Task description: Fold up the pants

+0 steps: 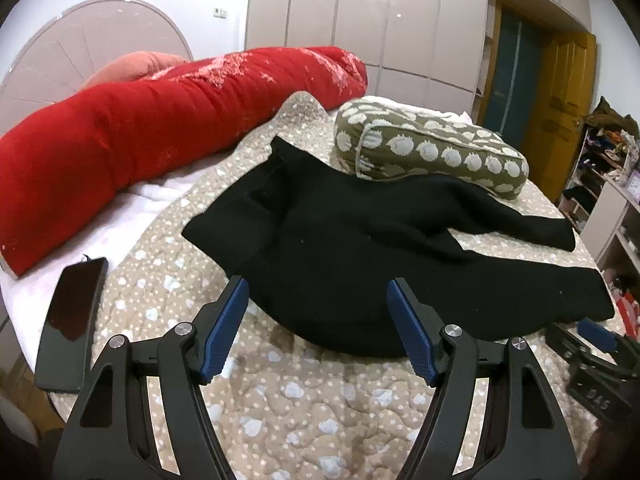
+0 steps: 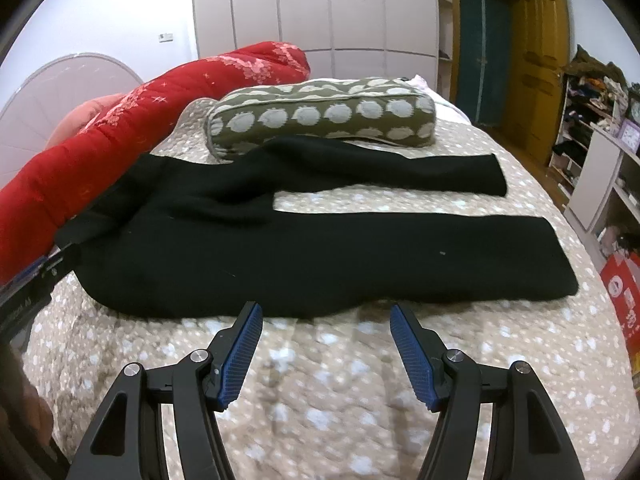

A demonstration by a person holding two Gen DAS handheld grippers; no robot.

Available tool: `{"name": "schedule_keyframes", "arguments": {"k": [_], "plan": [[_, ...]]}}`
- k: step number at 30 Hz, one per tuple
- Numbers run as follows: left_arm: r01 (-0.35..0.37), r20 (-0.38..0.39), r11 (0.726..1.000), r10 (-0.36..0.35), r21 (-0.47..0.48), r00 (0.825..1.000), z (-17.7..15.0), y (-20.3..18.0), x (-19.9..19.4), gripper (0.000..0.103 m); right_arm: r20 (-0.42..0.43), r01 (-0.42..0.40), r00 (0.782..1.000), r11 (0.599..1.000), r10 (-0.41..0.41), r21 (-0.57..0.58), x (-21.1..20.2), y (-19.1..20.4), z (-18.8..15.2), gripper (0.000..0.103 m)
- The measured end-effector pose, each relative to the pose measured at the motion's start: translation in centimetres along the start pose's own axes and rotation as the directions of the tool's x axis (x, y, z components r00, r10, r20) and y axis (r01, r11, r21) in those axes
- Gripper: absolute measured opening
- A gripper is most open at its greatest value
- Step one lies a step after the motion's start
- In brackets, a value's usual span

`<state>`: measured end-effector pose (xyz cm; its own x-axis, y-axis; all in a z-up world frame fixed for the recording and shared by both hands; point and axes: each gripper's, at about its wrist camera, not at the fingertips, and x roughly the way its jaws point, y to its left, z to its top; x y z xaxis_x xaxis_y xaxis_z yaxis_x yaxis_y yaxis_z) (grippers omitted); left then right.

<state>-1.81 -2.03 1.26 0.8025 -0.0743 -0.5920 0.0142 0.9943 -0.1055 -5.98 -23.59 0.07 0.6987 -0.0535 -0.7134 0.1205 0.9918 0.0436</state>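
Blue-padded fingers (image 1: 228, 328) of the left gripper (image 1: 318, 292) stand wide apart with nothing between them, above the near edge of the black pants (image 1: 360, 248). The right gripper (image 2: 326, 318) is likewise spread and empty, just short of the pants' near leg. The pants lie unfolded on the dotted beige quilt (image 2: 320, 400) of the bed — legs parted. Behind the pants sits an olive bolster pillow (image 2: 320, 116); beyond it, a rolled red duvet (image 1: 160, 120). A black phone (image 1: 74, 304) lies left of the pants.
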Motion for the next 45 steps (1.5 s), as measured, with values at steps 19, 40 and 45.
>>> {"name": "schedule_keyframes", "arguments": {"k": [19,40,45], "plan": [[0.021,-0.019,1.000,-0.020,0.021,1.000,-0.8,-1.6,0.5,0.072,-0.008,0.019,1.000,0.997,-0.018,0.075,0.0,-0.1,-0.2,0.065],[0.054,-0.043,0.997,-0.052,0.057,0.998,-1.5,-2.7,1.3,0.072,-0.011,0.047,0.999,0.998,-0.047,0.031,0.4,0.5,-0.2,0.065],[0.057,-0.051,0.997,-0.054,0.053,0.997,-1.5,-2.6,1.6,0.072,-0.016,0.052,0.999,0.998,-0.052,0.018,0.6,0.7,0.0,0.065]]}}
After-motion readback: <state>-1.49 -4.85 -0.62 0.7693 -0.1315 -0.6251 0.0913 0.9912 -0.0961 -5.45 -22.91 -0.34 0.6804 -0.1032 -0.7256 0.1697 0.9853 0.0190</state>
